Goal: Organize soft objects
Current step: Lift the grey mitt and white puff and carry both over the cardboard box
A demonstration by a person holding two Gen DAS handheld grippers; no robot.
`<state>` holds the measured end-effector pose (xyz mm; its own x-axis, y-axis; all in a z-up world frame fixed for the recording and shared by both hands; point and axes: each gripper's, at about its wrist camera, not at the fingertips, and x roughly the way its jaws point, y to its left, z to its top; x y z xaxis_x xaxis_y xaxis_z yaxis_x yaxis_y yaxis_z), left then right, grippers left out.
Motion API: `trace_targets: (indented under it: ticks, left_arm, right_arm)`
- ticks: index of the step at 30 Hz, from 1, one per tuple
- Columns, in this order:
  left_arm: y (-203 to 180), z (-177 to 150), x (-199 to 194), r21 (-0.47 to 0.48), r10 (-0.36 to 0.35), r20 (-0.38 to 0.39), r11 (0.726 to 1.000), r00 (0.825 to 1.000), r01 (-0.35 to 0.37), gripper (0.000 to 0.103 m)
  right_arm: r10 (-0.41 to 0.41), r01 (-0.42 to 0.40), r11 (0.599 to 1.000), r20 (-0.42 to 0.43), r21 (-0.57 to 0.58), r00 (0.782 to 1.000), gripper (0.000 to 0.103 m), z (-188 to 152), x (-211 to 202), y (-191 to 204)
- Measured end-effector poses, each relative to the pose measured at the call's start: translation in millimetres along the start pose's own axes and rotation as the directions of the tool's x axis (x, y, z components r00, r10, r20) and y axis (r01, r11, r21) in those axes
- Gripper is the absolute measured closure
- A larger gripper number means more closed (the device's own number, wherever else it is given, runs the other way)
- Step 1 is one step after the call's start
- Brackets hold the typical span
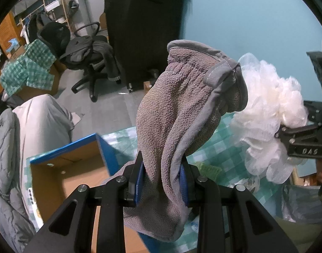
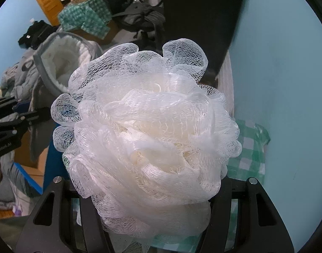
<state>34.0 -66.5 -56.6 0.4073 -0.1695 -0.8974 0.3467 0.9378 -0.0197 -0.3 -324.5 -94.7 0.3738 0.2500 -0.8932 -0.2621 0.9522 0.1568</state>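
Note:
My left gripper [image 1: 162, 181] is shut on a grey textured bath mitt [image 1: 182, 109] and holds it up above the green checked tablecloth [image 1: 220, 147]. The mitt's open cuff with white lining shows in the right wrist view [image 2: 63, 67]. My right gripper [image 2: 152, 217] is shut on a white mesh bath pouf [image 2: 148, 139], which fills that view and hides the fingertips. The pouf also shows at the right of the left wrist view [image 1: 272, 113], held by the right gripper [image 1: 287, 137]. An open cardboard box with blue sides [image 1: 66, 168] stands low on the left, beside the mitt.
A grey quilted blanket [image 1: 13, 158] lies at the left edge. An office chair with clothes [image 1: 91, 50] and a box draped in green checked cloth [image 1: 28, 69] stand behind on the floor. A tall black panel [image 1: 144, 21] and a blue wall [image 1: 255, 21] are behind the table.

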Motion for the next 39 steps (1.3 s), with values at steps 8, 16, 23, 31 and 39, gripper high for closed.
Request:
trace_targets:
  ticks: [8, 16, 23, 31, 39]
  left_arm:
    - [25.7, -18.7, -14.6, -0.068, 0.020, -0.006, 0.997, 1.000, -0.020, 0.074]
    - [55.1, -39.9, -26.8, -0.154, 0.042, -0.009, 0.987, 0.999, -0.043, 0.074]
    - [82.5, -61.4, -35.2, -0.228, 0.069, -0.013, 0.971, 0.998, -0.070, 0.074]
    - [122.3, -89.0, -36.6, -0.331, 0.098, -0.048, 0.937, 0.994, -0.108, 0.074]
    - [159.9, -109.3, -16.7, -0.420, 0.105, -0.108, 0.896, 0.989, -0.141, 0.074]
  right_arm:
    - [0.021, -0.020, 0.998, 0.011, -0.057, 1.000, 0.044, 12.8, -5.4, 29.1]
    - [0.063, -0.063, 0.989, 0.000, -0.132, 0.998, 0.044, 24.3, 2.5, 65.8]
    - [0.100, -0.100, 0.974, -0.014, -0.202, 0.995, 0.044, 36.7, 12.7, 103.1]
    - [0.130, -0.137, 0.955, -0.042, -0.262, 0.991, 0.044, 48.6, 31.0, 146.7]
    - [0.147, -0.168, 0.939, -0.090, -0.301, 0.985, 0.044, 60.0, 60.5, 189.8]
